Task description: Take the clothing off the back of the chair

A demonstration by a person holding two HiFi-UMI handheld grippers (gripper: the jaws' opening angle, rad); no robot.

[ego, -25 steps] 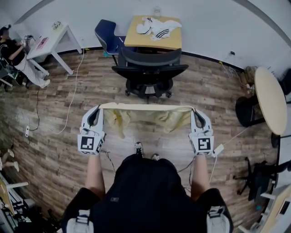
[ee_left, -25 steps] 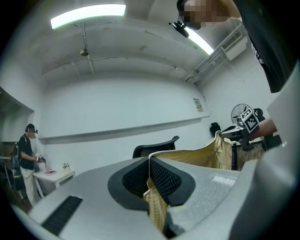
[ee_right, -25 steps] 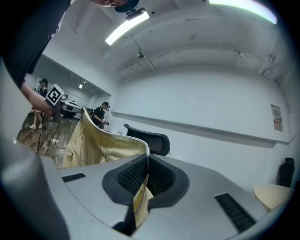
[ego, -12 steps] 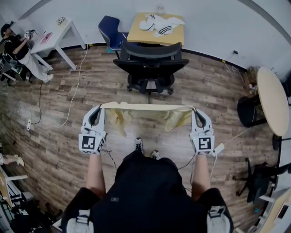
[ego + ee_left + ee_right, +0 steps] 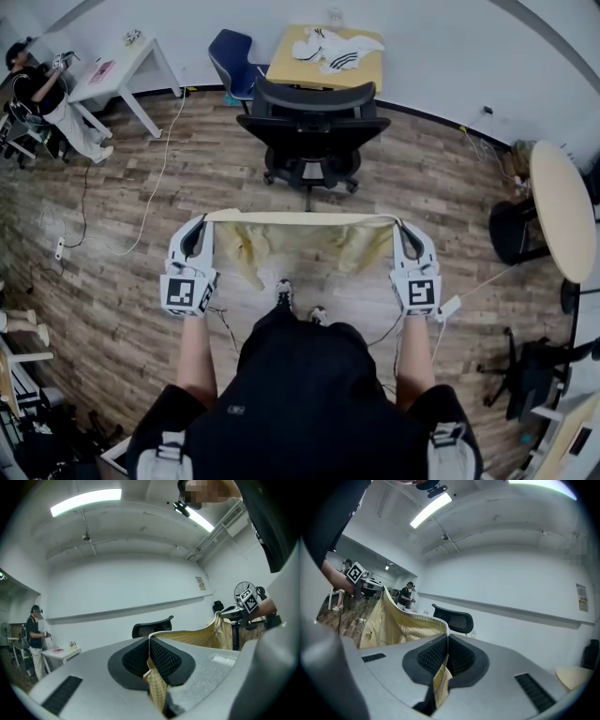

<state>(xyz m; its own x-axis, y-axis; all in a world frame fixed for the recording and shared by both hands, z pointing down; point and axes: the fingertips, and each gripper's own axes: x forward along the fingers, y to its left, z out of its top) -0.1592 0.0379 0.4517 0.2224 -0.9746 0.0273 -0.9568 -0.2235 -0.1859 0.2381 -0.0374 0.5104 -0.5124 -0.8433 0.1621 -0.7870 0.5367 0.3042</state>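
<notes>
Hanging taut between two hand-held tools, a pale yellow checked cloth garment (image 5: 248,246) is held out level in front of the person. It is kept above the brown wood-plank floor (image 5: 122,281) and well apart from the black mesh-backed office chair (image 5: 314,127). One top corner is pinched in the closed jaws of the left tool (image 5: 202,225), the other in the closed jaws of the right tool (image 5: 401,227). In both gripper views the fabric is seen clamped between dark ribbed pads, and the rest of the cloth sags in folds below the tight top edge. Beyond the office chair, a white garment with black stripes (image 5: 336,49) is seen lying on a yellow-topped counter (image 5: 291,67) against the white wall, with a blue chair (image 5: 232,64) just beside it. A white counter (image 5: 117,73) is seen at far left, with another person (image 5: 37,94) beside it.
</notes>
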